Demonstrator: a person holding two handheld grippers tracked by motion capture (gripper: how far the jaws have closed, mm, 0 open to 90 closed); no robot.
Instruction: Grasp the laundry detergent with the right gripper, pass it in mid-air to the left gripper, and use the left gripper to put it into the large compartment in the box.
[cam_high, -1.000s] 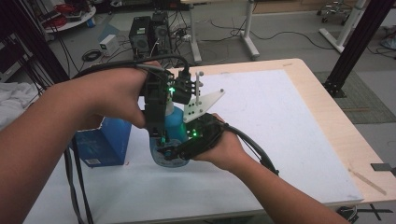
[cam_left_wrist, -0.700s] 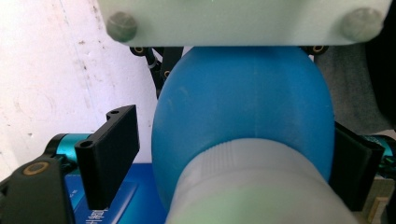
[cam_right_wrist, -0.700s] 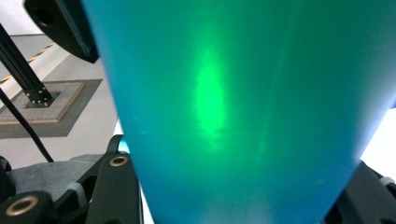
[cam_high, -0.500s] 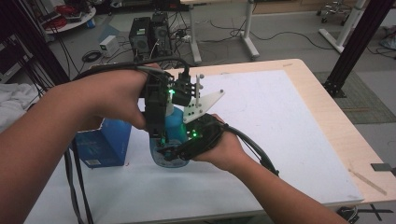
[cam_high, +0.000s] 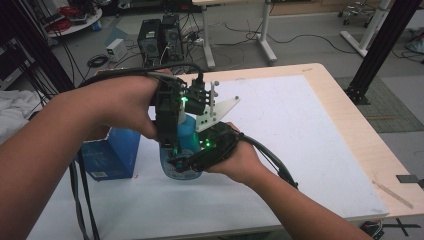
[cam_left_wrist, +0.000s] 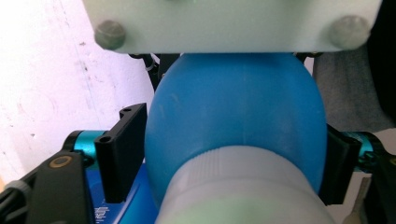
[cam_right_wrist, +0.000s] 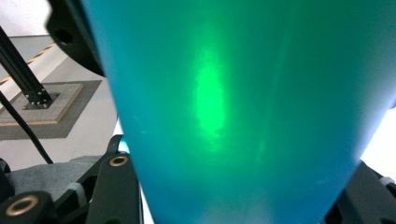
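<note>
Left fingers (cam_left_wrist: 122, 156): black, clamped on the flanks of the blue bottle (cam_left_wrist: 233, 123), just under its white cap (cam_left_wrist: 243, 186).
Right fingers: in the right gripper view, the bottle's body lies between them; contact can't be told.
Bottle position: upright on the white surface (cam_high: 280, 125), beside a blue box (cam_high: 112, 155).
Change: none since earlier frames.
Writing: box print unreadable.

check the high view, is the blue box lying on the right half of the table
No, the blue box sits at the left edge of the table, beside the person's left forearm.
</note>
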